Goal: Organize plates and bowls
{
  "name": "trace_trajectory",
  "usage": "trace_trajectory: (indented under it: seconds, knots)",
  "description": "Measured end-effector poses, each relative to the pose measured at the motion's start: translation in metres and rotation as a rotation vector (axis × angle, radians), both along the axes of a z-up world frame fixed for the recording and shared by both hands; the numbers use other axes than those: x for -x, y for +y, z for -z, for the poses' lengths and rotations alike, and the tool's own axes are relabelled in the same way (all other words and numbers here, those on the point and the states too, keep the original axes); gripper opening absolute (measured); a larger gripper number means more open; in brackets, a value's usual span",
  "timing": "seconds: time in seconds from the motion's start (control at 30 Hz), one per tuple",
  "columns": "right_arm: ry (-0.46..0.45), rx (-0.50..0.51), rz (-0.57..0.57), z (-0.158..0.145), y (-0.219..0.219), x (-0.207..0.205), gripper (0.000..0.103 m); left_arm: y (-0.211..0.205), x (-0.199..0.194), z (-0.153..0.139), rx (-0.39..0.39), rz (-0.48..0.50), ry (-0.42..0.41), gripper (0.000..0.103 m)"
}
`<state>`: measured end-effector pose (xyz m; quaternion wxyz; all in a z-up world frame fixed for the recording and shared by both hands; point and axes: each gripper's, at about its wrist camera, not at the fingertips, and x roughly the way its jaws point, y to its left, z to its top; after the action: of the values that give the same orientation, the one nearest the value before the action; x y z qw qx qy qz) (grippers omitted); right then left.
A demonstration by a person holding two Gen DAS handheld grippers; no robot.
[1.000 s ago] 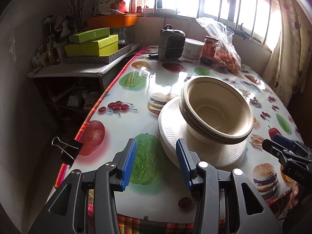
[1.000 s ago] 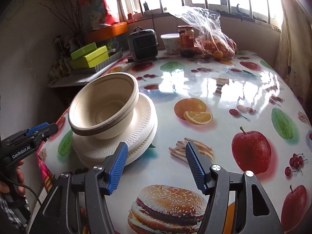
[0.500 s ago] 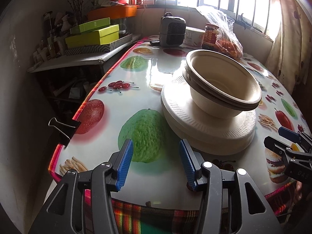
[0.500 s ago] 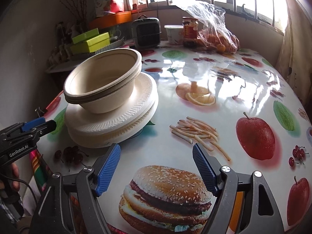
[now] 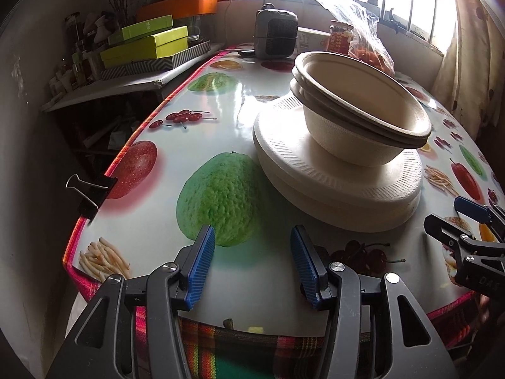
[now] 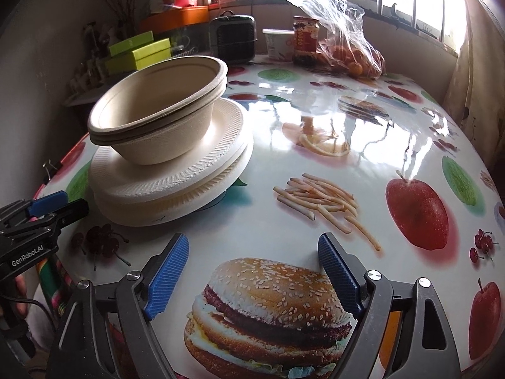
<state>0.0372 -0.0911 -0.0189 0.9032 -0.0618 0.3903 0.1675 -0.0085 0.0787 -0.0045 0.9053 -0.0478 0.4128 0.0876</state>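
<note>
Bowls [image 5: 363,117]: nested as a pair, rims slightly askew, seated on top of the plates.
Plates [image 5: 334,186]: stacked as a low pile on the table [image 5: 240,101], near its front edge, beside the printed green fruit.
Left gripper [image 5: 252,262]: jaws parted, blue pads holding nothing, low over the table edge in front of the pile, well short of touching it.
Right gripper [image 6: 252,271]: likewise spread and empty, above the printed hamburger, just right of the pile.
Change over the last second: both grippers drawn back and lowered toward the near edge; pile seen from a flatter angle, and apparently not shifted on the table.
Meaning for the task: crockery already gathered into one tidy stack, bowls over plates; fits either a finished tidy-up with hands withdrawn, or a stack waiting to be taken apart and sorted.
Clutter at far end: heater [image 5: 276,30], jar [image 6: 304,39], bag of fruit [image 6: 347,38], all well apart from the pile.
</note>
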Motion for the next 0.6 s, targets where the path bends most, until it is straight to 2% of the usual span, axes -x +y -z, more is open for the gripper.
trace_trajectory:
  seconds: [0.23, 0.53, 0.6]
  knots:
    - [-0.009, 0.026, 0.021, 0.0025, 0.0038, 0.0006, 0.088, -0.0004, -0.0019, 0.0019, -0.008, -0.012, -0.008, 0.059]
    - [-0.012, 0.023, 0.037, 0.0042, 0.0037, 0.0014, 0.094, -0.0004, -0.0019, 0.0028, -0.006, -0.03, -0.018, 0.06]
    - [-0.009, 0.024, 0.042, 0.0047, 0.0036, 0.0008, 0.098, -0.0008, -0.002, 0.0028, -0.008, -0.03, -0.018, 0.06]
